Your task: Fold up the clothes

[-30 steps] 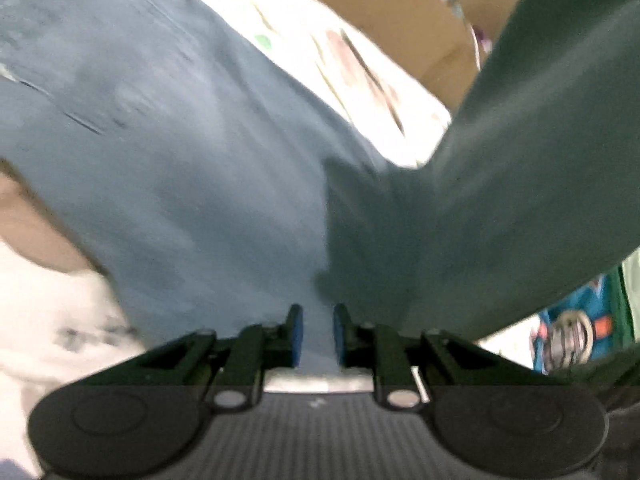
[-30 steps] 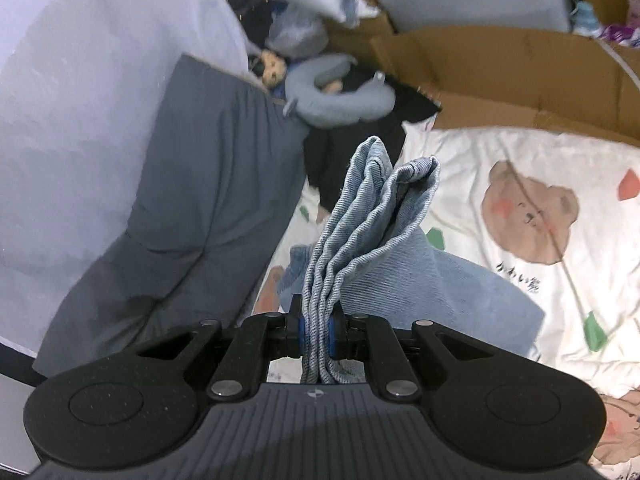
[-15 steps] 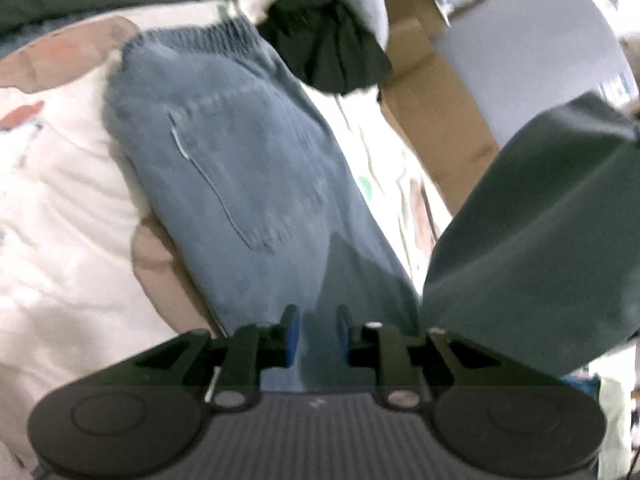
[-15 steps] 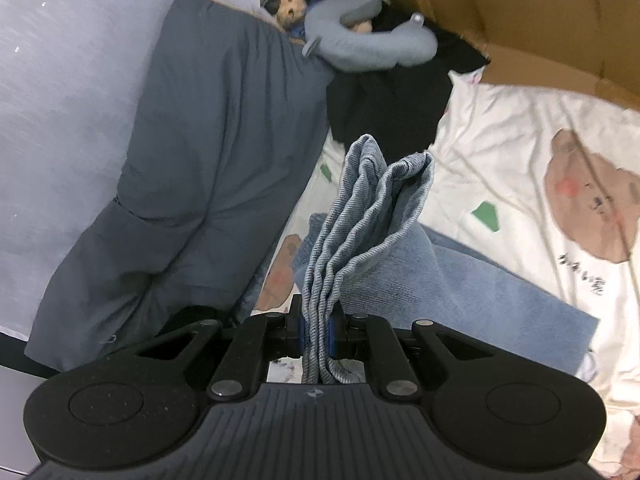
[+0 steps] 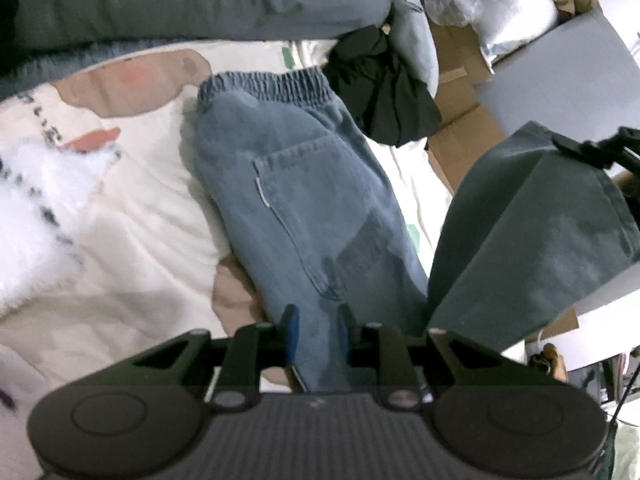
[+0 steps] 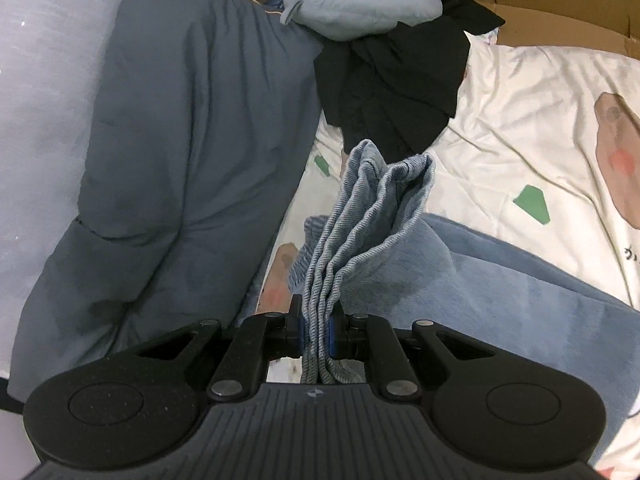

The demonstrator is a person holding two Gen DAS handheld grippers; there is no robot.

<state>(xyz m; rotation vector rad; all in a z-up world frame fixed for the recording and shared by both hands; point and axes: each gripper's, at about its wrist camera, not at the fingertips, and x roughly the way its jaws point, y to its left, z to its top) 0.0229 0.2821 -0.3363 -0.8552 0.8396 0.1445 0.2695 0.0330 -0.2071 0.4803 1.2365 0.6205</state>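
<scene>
Jeans [image 5: 304,184] on the bed [image 5: 120,248], one end raised.
My right hand-held gripper [image 6: 316,330] clamps the bunched denim hem; my left hand-held gripper [image 5: 318,330] hovers above the jeans, jaws slightly parted, gripping nothing.

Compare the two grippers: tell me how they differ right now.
The right gripper is clamped on a bunched hem of the jeans; the left gripper holds nothing. Right jaws are pressed onto cloth; left jaws stand slightly apart, the denim lying behind them. Both are black with blue pads and point down at the bed.
</scene>
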